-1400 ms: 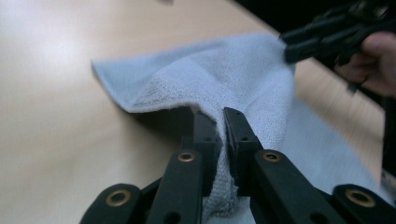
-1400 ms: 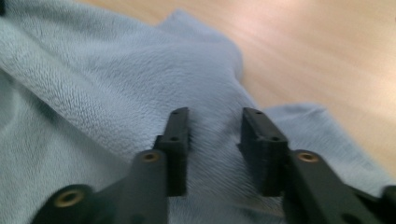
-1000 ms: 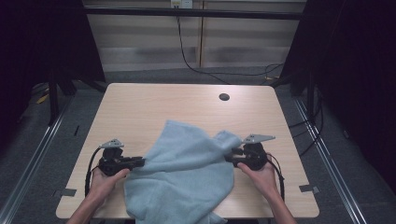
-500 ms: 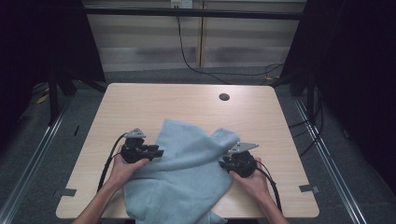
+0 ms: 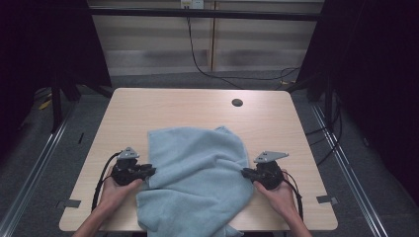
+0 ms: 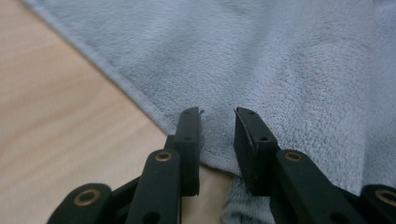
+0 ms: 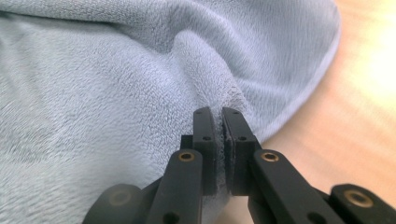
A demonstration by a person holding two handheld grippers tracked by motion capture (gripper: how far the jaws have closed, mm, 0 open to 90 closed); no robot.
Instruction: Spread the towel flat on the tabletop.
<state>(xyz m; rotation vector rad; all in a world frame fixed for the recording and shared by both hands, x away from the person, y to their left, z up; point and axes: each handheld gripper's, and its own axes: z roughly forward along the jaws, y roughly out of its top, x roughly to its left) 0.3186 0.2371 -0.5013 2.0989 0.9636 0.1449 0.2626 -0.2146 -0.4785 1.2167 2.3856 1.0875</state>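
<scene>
On pale wood, right gripper [image 7: 218, 114] pinches fleecy blue towel [image 5: 197, 182]; left gripper [image 6: 218, 116] gapes.

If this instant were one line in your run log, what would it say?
light blue fleece towel: rumpled on wooden table | left hand-held gripper: open at towel's edge | right hand-held gripper: shut, pinching a towel fold

The towel [image 5: 197, 182] ran off the bottom edge of the high view, its lower end cut away. Both forearms were cropped there too. The small dark round spot [image 5: 237, 102] on the tabletop [image 5: 163, 111] was too small to identify.
</scene>
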